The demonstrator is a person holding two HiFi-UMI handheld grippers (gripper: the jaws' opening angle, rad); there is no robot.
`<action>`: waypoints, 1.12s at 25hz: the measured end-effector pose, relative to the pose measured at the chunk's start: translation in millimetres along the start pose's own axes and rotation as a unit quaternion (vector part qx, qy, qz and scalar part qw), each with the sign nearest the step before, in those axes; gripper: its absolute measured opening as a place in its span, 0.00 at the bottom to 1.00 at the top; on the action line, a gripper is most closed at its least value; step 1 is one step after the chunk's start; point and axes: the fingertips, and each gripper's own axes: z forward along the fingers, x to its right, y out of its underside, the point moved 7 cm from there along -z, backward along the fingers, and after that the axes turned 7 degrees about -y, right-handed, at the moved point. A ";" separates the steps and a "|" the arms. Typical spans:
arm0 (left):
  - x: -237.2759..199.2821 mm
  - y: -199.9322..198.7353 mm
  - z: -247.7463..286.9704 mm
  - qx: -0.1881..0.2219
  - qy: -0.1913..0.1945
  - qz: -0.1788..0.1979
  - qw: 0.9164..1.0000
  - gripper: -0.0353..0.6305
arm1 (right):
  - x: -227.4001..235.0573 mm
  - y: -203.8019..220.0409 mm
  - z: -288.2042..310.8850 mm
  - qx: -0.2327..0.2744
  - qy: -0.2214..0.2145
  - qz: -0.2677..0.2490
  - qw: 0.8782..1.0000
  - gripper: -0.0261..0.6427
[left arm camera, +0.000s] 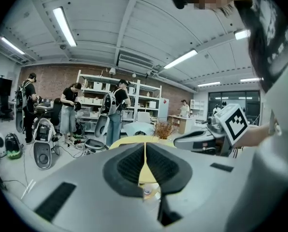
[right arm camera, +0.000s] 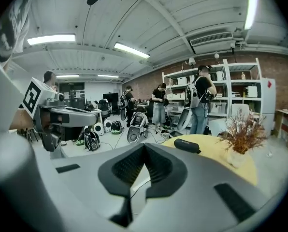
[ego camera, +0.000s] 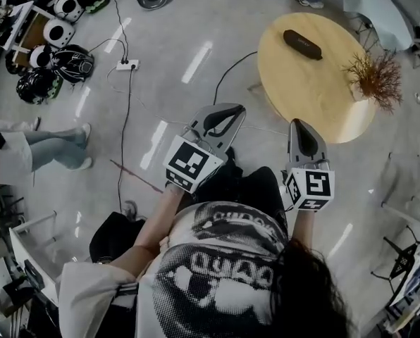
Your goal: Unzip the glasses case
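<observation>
A black zipped glasses case [ego camera: 302, 44] lies on the far side of a round yellow table [ego camera: 316, 90], and the right gripper view shows the case [right arm camera: 186, 145] ahead. Both grippers are held in the air short of the table. My left gripper [ego camera: 223, 113] is shut with nothing between its jaws, over the floor left of the table. My right gripper [ego camera: 302, 128] is shut and empty too, its tip just over the table's near edge. In the left gripper view the table [left arm camera: 129, 140] shows past the shut jaws.
A vase of dried reddish twigs [ego camera: 376, 77] stands at the table's right edge. Cables and a power strip [ego camera: 127, 65] cross the floor. Helmets and backpack units [ego camera: 62, 62] lie at the far left. Several people [left arm camera: 115, 110] stand by shelves.
</observation>
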 end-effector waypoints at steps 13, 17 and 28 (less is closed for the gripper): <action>-43.3 11.7 20.1 -0.015 -0.002 -0.024 1.000 0.08 | 9.4 -2.1 39.7 -0.032 0.001 0.017 0.999 0.03; -54.6 13.4 36.4 -0.026 -0.004 -0.022 0.999 0.08 | 25.8 -2.5 65.2 -0.031 -0.006 0.025 0.999 0.03; -105.5 -19.6 144.5 -0.035 0.015 0.015 0.999 0.08 | 113.2 -18.9 138.8 -0.038 -0.004 0.048 0.998 0.03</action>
